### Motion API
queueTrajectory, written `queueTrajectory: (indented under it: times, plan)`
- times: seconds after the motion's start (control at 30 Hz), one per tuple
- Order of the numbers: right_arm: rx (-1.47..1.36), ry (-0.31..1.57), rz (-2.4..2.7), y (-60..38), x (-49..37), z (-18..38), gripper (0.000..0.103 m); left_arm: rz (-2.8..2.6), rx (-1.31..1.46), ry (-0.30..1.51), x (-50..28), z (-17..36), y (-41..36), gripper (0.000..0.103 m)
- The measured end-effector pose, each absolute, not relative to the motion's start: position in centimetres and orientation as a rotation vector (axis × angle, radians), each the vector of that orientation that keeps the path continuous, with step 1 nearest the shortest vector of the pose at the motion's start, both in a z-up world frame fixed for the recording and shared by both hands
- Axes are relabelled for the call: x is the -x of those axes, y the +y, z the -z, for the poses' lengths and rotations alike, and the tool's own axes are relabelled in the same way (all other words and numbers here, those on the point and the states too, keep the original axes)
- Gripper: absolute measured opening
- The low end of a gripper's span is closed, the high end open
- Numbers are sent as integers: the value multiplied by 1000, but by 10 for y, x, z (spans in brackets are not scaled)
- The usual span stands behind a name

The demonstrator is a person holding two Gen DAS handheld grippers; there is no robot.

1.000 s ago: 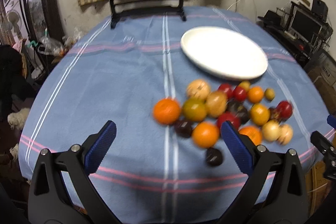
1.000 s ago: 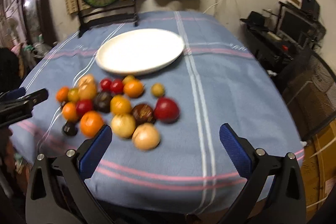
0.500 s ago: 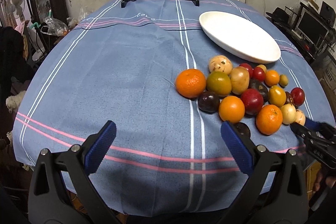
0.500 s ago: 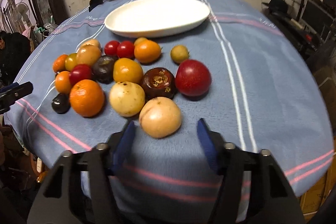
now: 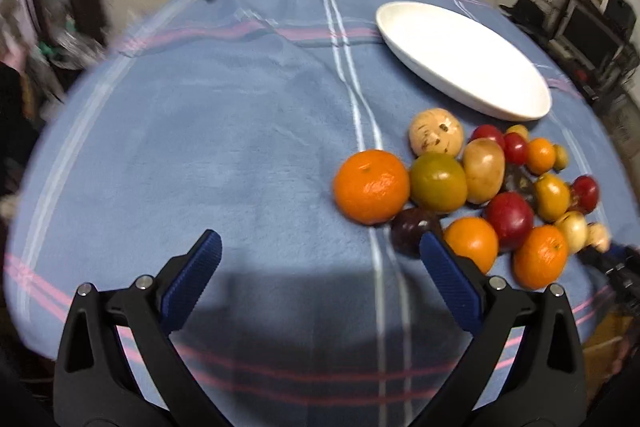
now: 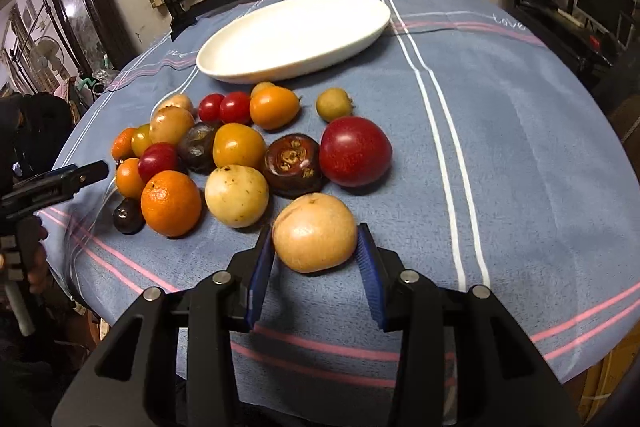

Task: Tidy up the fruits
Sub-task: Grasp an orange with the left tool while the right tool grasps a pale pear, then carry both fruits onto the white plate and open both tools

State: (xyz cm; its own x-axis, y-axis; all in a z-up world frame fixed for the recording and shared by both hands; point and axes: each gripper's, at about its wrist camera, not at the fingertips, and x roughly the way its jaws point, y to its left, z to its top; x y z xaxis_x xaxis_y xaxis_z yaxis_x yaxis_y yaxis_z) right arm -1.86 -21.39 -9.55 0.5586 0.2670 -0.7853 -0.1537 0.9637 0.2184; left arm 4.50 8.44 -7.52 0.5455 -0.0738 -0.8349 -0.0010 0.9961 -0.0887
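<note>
Tan fruit (image 6: 315, 231) clamped in right hand-held gripper (image 6: 316, 259), left hand-held gripper (image 5: 316, 267) apart, pale fruit (image 6: 236, 195) crowding.

The right tongs (image 6: 315, 267) have their blue ribbed pads pressed against both sides of a round pale-tan fruit (image 6: 315, 231) resting on the blue striped cloth of the worktop (image 6: 500, 131). Just beyond it lie a pale yellow fruit (image 6: 236, 195), a dark brown carved fruit (image 6: 293, 163) and a large red fruit (image 6: 355, 151). Farther back sits an oval white plate (image 6: 294, 37).

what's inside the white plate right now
Nothing: the white plate shows only bare surface in both views. The fruits all lie on the tablecloth beside it.
</note>
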Motion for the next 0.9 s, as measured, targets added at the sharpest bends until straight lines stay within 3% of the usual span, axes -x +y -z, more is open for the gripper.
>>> queueTrajectory:
  times: [0.17,0.2,0.23,0.37,0.57,0.6,0.63,0.9]
  plan:
    - [-133,959,-269,-208,15,95,42,88,179,1037,-73,78,94,99]
    - [-138,963,-275,-207,13,95,42,100,190,1040,-76,79,93,93]
    - [-140,964,-278,-207,13,95,42,109,200,1039,-79,80,92,76]
    - [-151,966,-287,-207,10,93,42,165,209,1023,-83,83,82,57]
    - [-160,971,-287,-207,11,93,42,115,137,1007,-86,91,64,58]
    - [-161,972,-287,-208,12,92,42,111,134,994,-83,91,63,55]
    - [-162,970,-287,-209,12,91,42,125,151,991,-80,91,65,45]
    - [-110,898,-287,-205,15,71,42,117,178,944,-55,69,74,43]
